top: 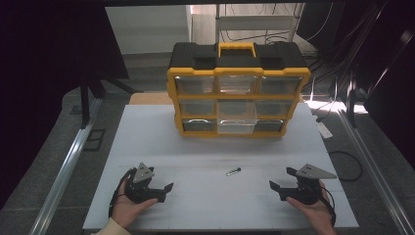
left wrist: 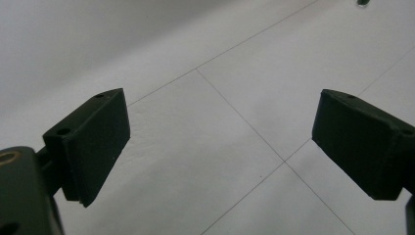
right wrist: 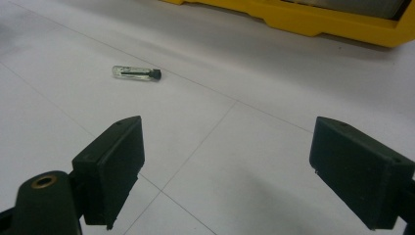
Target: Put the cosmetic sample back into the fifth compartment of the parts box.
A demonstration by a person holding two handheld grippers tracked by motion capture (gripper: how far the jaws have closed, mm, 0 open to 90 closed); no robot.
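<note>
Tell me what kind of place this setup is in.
Probably a lab or workshop recording bay: a white table with a yellow and black drawer organizer, dark curtains on both sides, and cables on the floor.

**Mostly white, black and yellow here**

Table (top: 195, 147) is plain white with thin grey grid lines. Organizer (top: 238, 88) is yellow with a black top, yellow handle, clear drawers. Vial (right wrist: 136, 73) is clear, black cap. Both grippers' jaws are black.

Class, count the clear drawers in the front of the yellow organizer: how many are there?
9 in the organizer: three across the top, three across the middle, three along the bottom.
</note>
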